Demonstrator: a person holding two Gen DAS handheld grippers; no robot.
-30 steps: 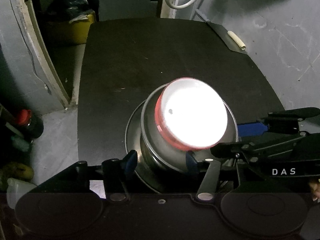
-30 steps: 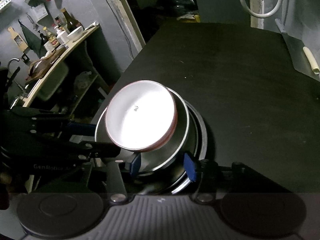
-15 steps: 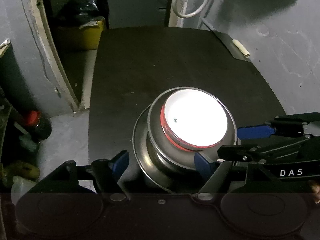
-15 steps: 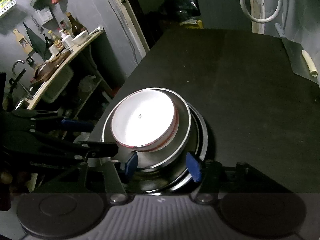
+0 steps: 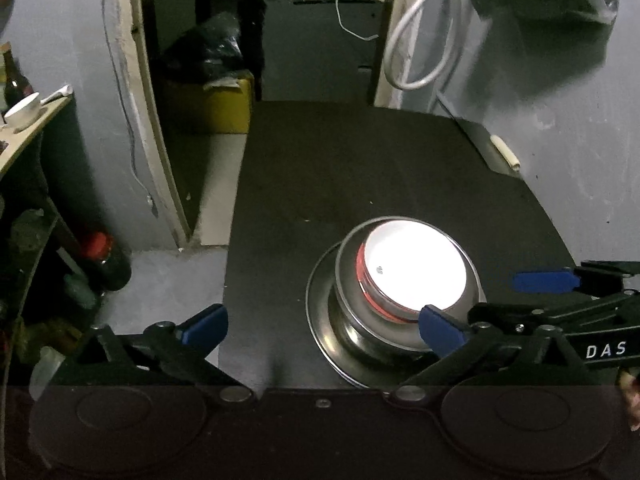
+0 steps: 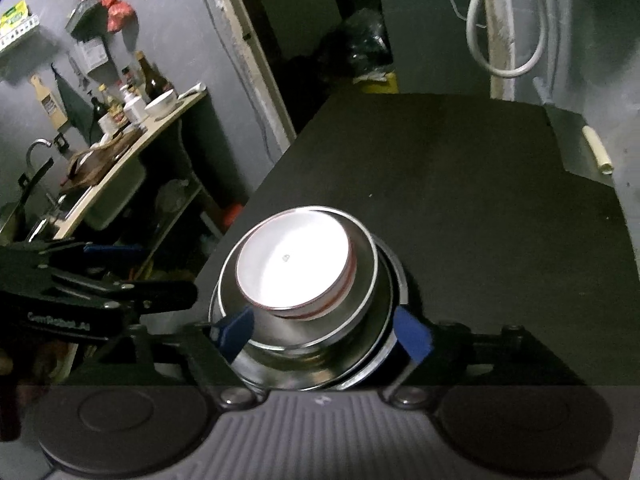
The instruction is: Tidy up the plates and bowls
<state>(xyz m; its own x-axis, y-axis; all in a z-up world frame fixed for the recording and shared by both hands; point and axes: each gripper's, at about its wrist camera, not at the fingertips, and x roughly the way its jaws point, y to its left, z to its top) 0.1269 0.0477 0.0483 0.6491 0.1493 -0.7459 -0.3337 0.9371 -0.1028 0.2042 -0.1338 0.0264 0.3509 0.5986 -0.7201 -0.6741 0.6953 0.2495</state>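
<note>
- White bowl [image 5: 416,266] had dropped from its tilt and nested in steel bowl [image 6: 304,320] on steel plate [image 5: 320,320], near the tabletop's [image 5: 340,180] left edge.
- Left gripper [image 5: 320,322] and right gripper [image 6: 324,334] had spread wide, holding nothing; stack judged complete.

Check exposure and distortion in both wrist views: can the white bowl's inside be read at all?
Left wrist: the white bowl is blown out, only a small dark speck and its red rim readable; the table is underexposed. Right wrist: same glare on the bowl; the steel bowl rim reads; fisheye bends the doorframe.
</note>
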